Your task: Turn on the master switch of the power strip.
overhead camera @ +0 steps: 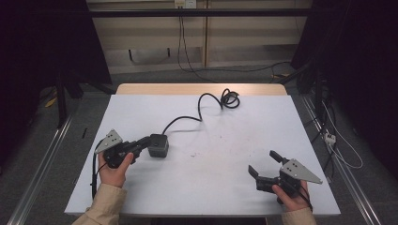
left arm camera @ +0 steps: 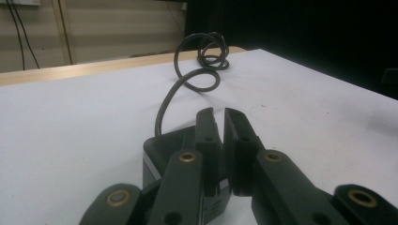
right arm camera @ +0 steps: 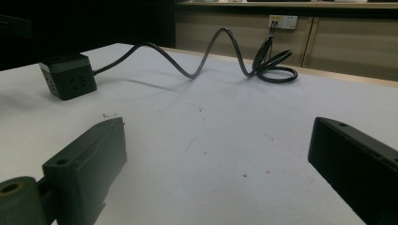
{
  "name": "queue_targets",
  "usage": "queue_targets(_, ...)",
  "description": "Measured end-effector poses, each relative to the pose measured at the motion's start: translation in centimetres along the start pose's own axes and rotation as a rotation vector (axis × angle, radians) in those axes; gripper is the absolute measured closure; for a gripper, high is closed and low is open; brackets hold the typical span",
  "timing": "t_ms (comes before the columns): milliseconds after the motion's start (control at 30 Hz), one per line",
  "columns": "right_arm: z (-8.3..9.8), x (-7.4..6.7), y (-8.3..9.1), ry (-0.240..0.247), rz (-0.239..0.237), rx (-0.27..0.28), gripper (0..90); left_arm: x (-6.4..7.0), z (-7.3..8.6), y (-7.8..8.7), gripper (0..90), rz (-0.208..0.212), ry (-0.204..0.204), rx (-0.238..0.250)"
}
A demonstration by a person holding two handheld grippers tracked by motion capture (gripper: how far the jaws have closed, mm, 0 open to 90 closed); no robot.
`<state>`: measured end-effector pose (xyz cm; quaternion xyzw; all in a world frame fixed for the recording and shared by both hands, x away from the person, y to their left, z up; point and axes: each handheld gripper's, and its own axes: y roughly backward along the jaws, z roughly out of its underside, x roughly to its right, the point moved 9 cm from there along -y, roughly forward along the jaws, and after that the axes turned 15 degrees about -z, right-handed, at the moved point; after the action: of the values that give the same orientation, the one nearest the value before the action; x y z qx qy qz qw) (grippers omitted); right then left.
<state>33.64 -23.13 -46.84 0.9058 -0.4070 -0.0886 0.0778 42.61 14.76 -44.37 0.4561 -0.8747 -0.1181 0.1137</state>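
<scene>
Matte black cube socket with round cord touches closed left claw; right claw gapes.

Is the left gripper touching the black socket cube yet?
Cannot tell. In the left gripper view the left gripper, nearly shut, overlaps the black socket cube, hiding any contact. The high view shows its tips at the cube's edge.

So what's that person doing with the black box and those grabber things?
A person sits at a white table with a gripper in each hand. The left gripper has its jaws nearly together, right up against a black power cube; whether it pinches anything is hard to tell. The cube's cable snakes away to a coil at the far edge. The right gripper rests open, near the front right corner, holding nothing.
</scene>
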Motion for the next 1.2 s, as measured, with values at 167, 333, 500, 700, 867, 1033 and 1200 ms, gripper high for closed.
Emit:
queue_targets(167, 0.0, 0.0, -0.1, 0.004, -0.003, -0.003, 4.3, 0.2, -0.1, -0.2, 88.0, 0.003, -0.020, -0.014)
queue_targets(333, 0.0, 0.0, 0.0, 0.006, 0.002, -0.002, 4.7, 0.2, -0.1, -0.6, 90.0, 0.005, -0.005, -0.018)
queue_targets(500, 0.0, 0.1, 0.1, -0.002, 0.004, 0.000, 4.8, 0.2, -0.2, -0.9, 90.0, -0.001, -0.012, -0.023)
queue_targets(700, 0.0, 0.0, 0.1, 0.004, 0.005, -0.001, 4.8, 0.3, 0.0, -1.3, 90.0, -0.001, -0.012, -0.039)
queue_targets(867, 0.1, 0.1, 0.1, 0.003, 0.007, -0.001, 4.8, 0.1, 0.2, -1.4, 90.0, -0.011, -0.016, -0.049)
queue_targets(1033, 0.0, 0.0, 0.1, 0.010, 0.006, -0.002, 4.8, 0.2, 0.3, -1.5, 90.0, -0.007, -0.023, -0.057)
queue_targets(1200, 0.0, 0.1, 0.2, 0.010, 0.009, -0.002, 4.8, 0.2, 0.7, -1.7, 90.0, -0.015, -0.032, -0.075)
